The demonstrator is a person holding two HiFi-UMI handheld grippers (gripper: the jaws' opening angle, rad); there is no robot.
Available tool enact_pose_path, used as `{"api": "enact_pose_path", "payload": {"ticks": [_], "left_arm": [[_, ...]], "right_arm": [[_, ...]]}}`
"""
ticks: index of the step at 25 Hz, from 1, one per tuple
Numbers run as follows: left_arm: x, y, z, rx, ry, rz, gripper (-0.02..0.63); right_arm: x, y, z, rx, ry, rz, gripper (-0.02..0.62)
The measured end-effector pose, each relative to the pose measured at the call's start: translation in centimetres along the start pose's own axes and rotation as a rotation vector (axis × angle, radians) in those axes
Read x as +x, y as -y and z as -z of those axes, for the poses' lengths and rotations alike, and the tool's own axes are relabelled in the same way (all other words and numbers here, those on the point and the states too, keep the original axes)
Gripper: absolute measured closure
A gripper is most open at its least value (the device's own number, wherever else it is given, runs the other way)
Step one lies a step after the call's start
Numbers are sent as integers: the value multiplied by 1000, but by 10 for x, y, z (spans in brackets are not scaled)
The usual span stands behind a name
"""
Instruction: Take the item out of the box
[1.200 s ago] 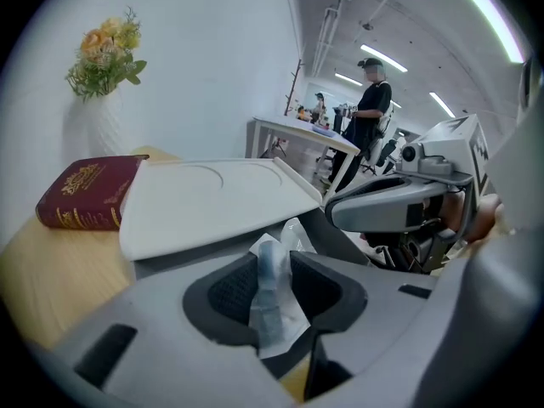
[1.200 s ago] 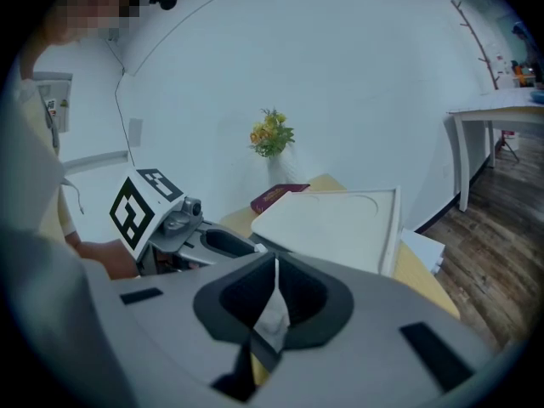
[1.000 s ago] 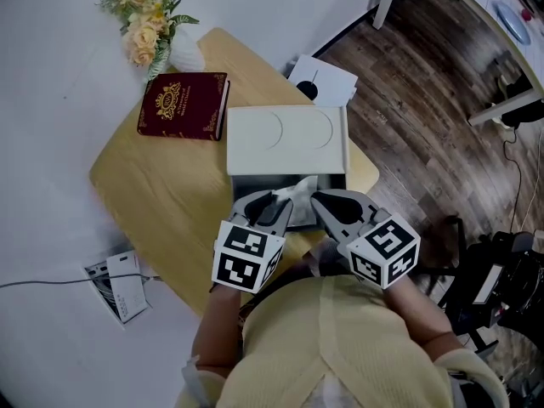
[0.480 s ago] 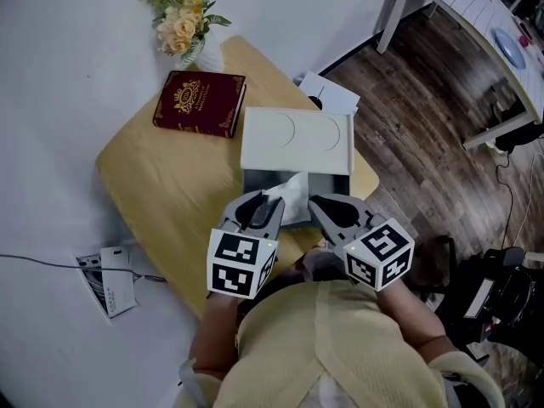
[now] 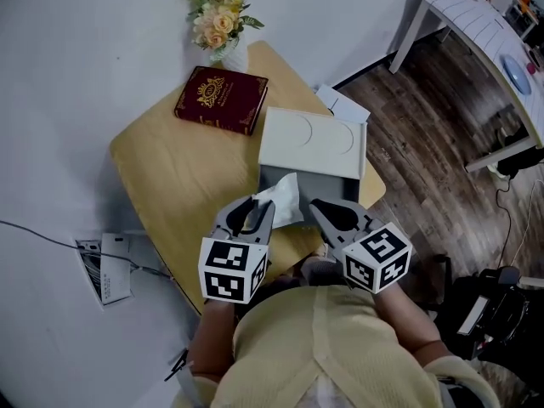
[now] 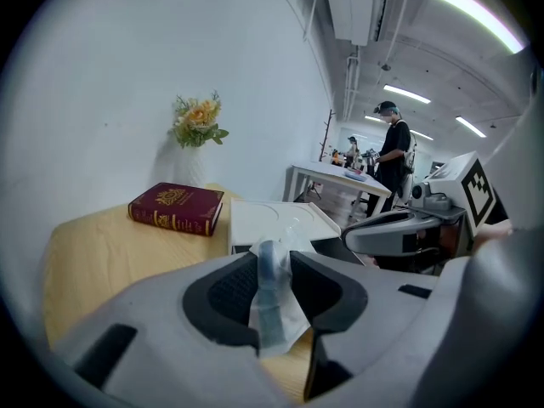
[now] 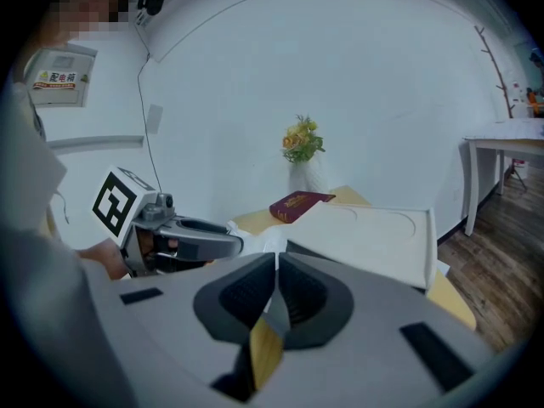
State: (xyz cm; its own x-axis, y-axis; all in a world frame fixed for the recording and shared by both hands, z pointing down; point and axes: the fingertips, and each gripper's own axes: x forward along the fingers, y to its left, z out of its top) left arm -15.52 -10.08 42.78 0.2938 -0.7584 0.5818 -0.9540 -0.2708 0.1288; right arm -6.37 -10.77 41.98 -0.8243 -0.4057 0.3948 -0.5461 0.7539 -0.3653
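Note:
A white box (image 5: 333,187) stands open on the wooden table, its lid (image 5: 313,141) tipped back. My left gripper (image 5: 260,207) is shut on a clear packet with a white item (image 5: 281,197), held above the box's front left corner. The left gripper view shows the packet (image 6: 270,300) pinched between the pads, with the box (image 6: 272,219) beyond. My right gripper (image 5: 317,207) is shut and holds nothing, at the box's front edge. In its own view the right gripper (image 7: 277,270) has its tips touching, with the left gripper (image 7: 183,240) to the left.
A dark red book (image 5: 221,100) lies behind the box, beside a vase of yellow flowers (image 5: 218,22). Papers (image 5: 342,104) lie on the floor behind the table, more papers and a cable (image 5: 104,266) on the left. A white table (image 5: 472,24) stands at the far right.
The left gripper has drawn the packet up and a little toward the box's front left corner. The head view has shifted, so the table sits further right in it.

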Motion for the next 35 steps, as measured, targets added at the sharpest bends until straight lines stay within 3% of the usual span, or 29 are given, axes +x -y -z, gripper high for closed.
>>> {"api": "enact_pose_path", "payload": {"ticks": [17,35], "left_arm": [[-36,-24,15,-84,55,-118,476],[-42,-24,29,-104,44,-133,476]], "right_arm": [[9,-30,9,-17,-33,-70,563],[8,-31,18,9,-51,-74,565]]}}
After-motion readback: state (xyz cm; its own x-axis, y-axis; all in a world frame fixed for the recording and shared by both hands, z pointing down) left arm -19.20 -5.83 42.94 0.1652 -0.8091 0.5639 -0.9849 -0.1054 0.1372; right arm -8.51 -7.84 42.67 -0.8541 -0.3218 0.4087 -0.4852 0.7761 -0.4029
